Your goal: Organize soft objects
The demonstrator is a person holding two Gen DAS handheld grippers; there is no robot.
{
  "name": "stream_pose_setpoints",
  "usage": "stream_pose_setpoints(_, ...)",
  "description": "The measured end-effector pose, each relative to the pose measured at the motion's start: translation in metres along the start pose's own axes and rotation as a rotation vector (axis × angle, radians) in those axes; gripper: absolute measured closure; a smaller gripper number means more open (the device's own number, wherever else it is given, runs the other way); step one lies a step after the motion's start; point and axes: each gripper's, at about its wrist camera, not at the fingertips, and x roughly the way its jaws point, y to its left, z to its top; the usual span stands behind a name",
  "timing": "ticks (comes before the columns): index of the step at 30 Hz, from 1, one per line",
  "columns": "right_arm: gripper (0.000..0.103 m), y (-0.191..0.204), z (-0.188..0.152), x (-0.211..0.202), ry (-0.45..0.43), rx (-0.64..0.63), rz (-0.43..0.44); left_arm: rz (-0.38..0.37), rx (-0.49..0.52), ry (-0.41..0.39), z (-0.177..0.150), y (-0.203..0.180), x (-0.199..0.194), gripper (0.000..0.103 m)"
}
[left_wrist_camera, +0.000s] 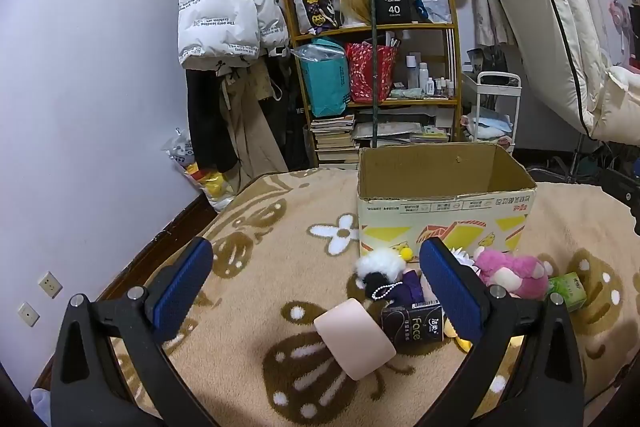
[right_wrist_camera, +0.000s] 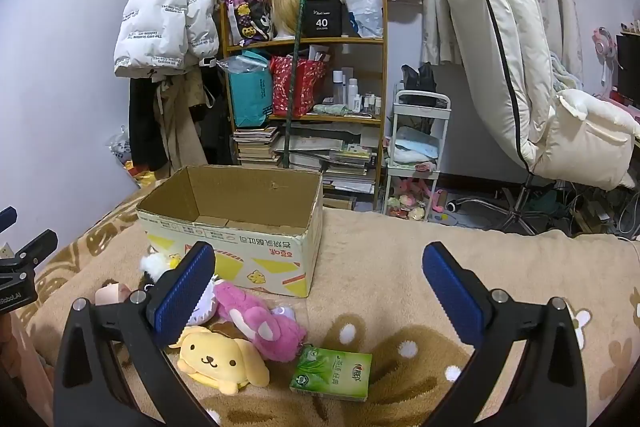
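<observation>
An open, empty cardboard box [left_wrist_camera: 440, 203] [right_wrist_camera: 240, 227] stands on the beige blanket. In front of it lie soft things: a pink plush [left_wrist_camera: 508, 273] [right_wrist_camera: 260, 319], a yellow dog plush [right_wrist_camera: 220, 357], a white-and-black plush [left_wrist_camera: 378, 267], a pale pink roll [left_wrist_camera: 354, 339], a black tissue pack [left_wrist_camera: 412, 323] and a green tissue pack [right_wrist_camera: 332, 373] [left_wrist_camera: 568, 289]. My left gripper [left_wrist_camera: 316, 283] is open above the pink roll, holding nothing. My right gripper [right_wrist_camera: 320, 287] is open above the green pack, holding nothing.
The blanket [right_wrist_camera: 400, 267] covers a bed. Beyond its far edge stand a crowded wooden shelf [right_wrist_camera: 304, 87], a white trolley [right_wrist_camera: 416, 155], hanging coats [left_wrist_camera: 224, 11] and a cream reclining chair [right_wrist_camera: 520, 67]. A wall [left_wrist_camera: 80, 107] is close on the left.
</observation>
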Motion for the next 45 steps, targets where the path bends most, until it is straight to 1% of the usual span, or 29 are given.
stream_pose_setpoints(45,0.000,0.0007,-0.0010,0.0034,0.003,-0.001,-0.005,0.004,-0.003,0.000,-0.0015,0.0021,0.0003,0.001)
